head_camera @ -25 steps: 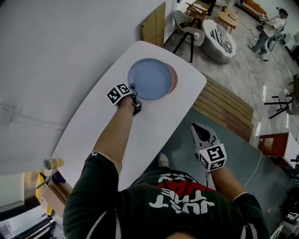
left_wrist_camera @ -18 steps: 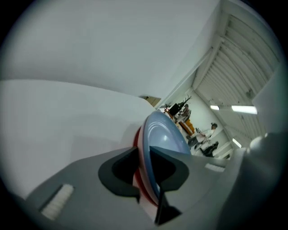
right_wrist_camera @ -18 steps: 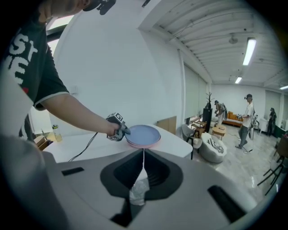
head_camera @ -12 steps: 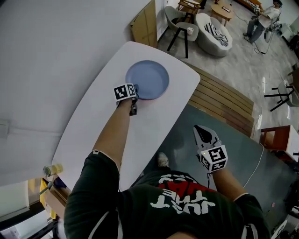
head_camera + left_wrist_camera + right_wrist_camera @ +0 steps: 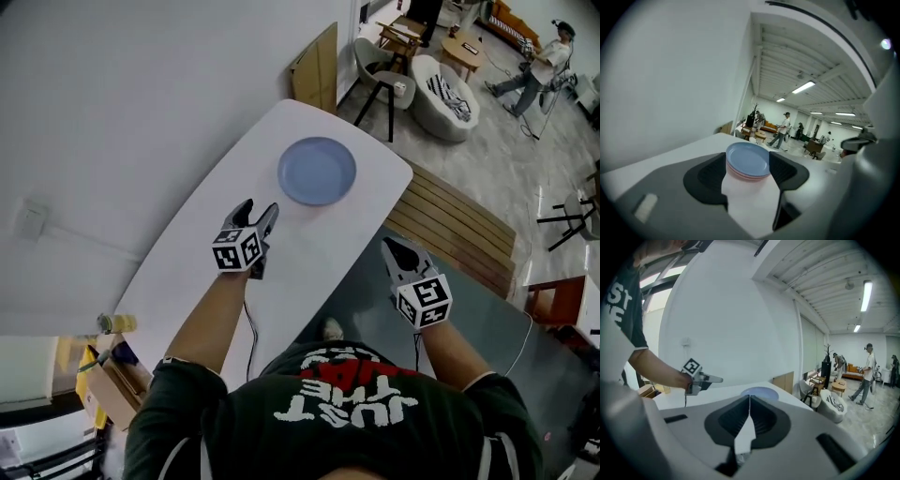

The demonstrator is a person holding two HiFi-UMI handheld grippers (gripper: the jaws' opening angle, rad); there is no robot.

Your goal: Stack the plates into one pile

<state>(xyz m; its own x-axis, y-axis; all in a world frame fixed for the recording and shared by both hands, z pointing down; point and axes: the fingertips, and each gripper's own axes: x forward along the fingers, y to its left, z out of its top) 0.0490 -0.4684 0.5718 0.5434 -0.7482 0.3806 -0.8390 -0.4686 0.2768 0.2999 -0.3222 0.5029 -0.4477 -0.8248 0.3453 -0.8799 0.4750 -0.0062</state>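
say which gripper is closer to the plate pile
Left. The left gripper hovers over the table just short of the plate pile, jaws just opening, empty; the right gripper sits off the table's edge, farther.

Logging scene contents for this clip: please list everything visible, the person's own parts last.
table: one, white, beside the wall.
plates: one pile, blue over pink, table's far end.
wooden board: one, brown, leaning beyond the table.
chair: one, grey, background.
armchair: one, white, beside it.
left gripper: one, grey, over the table, jaws just been opening, nothing between them.
right gripper: one, grey, off the table's edge, jaws together, empty.
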